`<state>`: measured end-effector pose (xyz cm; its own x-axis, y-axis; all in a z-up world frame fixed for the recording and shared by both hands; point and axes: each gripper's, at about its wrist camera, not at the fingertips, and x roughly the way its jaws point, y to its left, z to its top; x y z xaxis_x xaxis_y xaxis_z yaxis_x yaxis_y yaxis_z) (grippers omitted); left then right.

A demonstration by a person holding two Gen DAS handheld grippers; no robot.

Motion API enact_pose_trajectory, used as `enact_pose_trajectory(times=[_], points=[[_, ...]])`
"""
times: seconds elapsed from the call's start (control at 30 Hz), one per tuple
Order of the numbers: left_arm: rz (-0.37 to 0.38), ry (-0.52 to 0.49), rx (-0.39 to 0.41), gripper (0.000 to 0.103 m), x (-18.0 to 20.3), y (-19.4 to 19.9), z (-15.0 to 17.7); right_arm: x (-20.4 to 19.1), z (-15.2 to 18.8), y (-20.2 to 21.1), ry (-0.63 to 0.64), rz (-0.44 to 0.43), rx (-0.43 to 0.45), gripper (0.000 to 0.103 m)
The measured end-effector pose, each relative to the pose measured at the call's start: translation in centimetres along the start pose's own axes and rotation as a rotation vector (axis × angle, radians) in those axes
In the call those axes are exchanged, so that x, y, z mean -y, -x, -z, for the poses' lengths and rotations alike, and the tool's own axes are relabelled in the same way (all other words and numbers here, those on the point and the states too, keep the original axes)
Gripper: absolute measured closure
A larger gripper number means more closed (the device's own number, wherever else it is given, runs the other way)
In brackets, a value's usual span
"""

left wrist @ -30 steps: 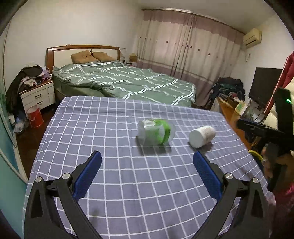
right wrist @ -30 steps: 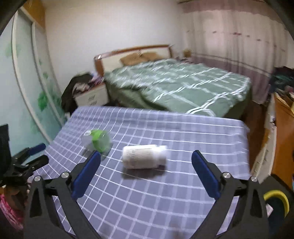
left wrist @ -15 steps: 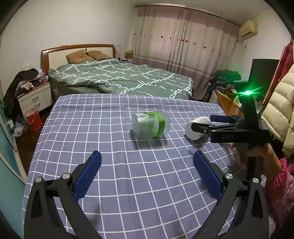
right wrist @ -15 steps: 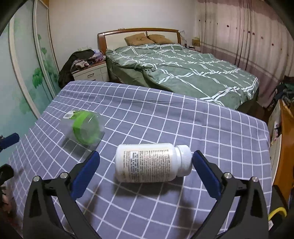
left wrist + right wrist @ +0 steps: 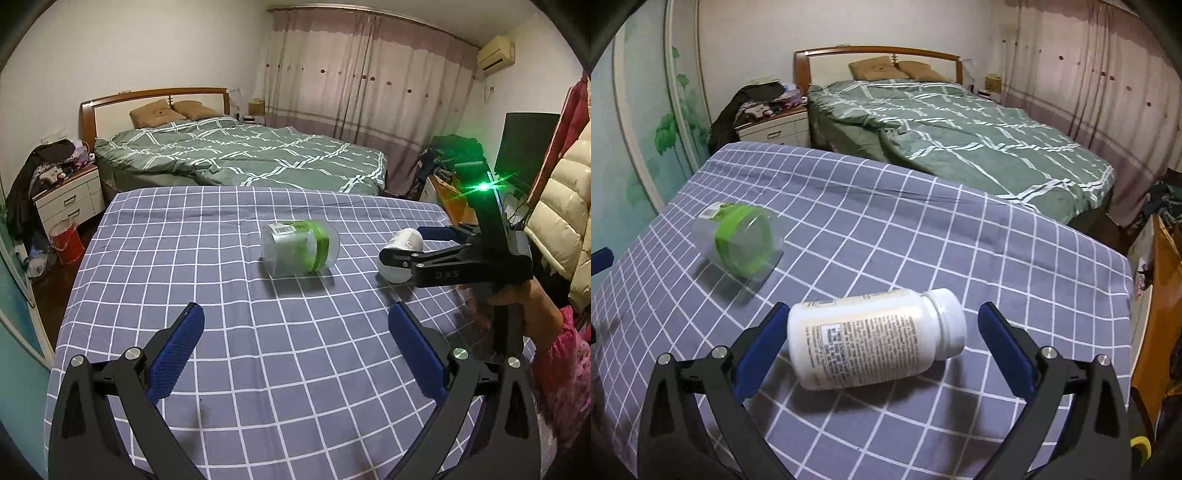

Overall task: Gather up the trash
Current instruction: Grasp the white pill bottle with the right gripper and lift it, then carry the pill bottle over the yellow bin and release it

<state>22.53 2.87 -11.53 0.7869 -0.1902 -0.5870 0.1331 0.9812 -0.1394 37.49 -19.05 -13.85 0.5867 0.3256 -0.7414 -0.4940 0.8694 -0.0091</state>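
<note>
A white pill bottle (image 5: 871, 338) lies on its side on the checked tablecloth (image 5: 923, 229). My right gripper (image 5: 884, 332) is open, with the bottle lying between its blue fingers; the left finger is close to the bottle's base. In the left wrist view the bottle (image 5: 400, 251) sits between the right gripper's fingers (image 5: 436, 233). A clear plastic jar with a green band (image 5: 299, 247) lies on its side mid-table; it also shows in the right wrist view (image 5: 738, 240). My left gripper (image 5: 295, 332) is open and empty, well short of the jar.
A bed with a green quilt (image 5: 243, 155) stands beyond the table. A nightstand (image 5: 70, 199) and a red bucket (image 5: 66, 240) are at the left. A wooden cabinet (image 5: 1160, 295) is off the table's right edge. A dark screen (image 5: 524, 144) stands at the right.
My right gripper has moved forward and down until the white bottle lies between its fingers. The left gripper has shifted slightly; the jar has not moved.
</note>
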Motion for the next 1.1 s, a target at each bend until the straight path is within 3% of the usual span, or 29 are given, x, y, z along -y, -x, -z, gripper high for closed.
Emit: enact_pose_trajectory(times=[0.1,0.17,0.37,0.7,0.93,1.1], points=[[0.003,-0.004,-0.003,0.005,0.1,-0.1,0.0,0.0,0.1,-0.2,-0.001,-0.012,-0.016,0.007],[0.003,-0.005,-0.003,0.005,0.1,0.0,0.0,0.1,0.2,0.0,-0.005,-0.013,-0.009,0.019],[0.002,-0.006,-0.005,0.005,0.2,0.0,0.0,0.2,0.2,0.9,-0.025,-0.005,-0.016,0.019],[0.015,-0.007,-0.004,0.005,0.4,-0.1,0.1,3.1,1.1,10.2,-0.148,0.092,0.109,0.019],[0.020,-0.013,0.007,0.005,0.6,0.3,0.0,11.4,7.1,18.7,-0.382,0.321,0.184,0.019],[0.019,-0.008,0.012,0.005,0.4,0.5,0.0,17.4,12.5,21.5,-0.531,0.491,0.135,0.019]])
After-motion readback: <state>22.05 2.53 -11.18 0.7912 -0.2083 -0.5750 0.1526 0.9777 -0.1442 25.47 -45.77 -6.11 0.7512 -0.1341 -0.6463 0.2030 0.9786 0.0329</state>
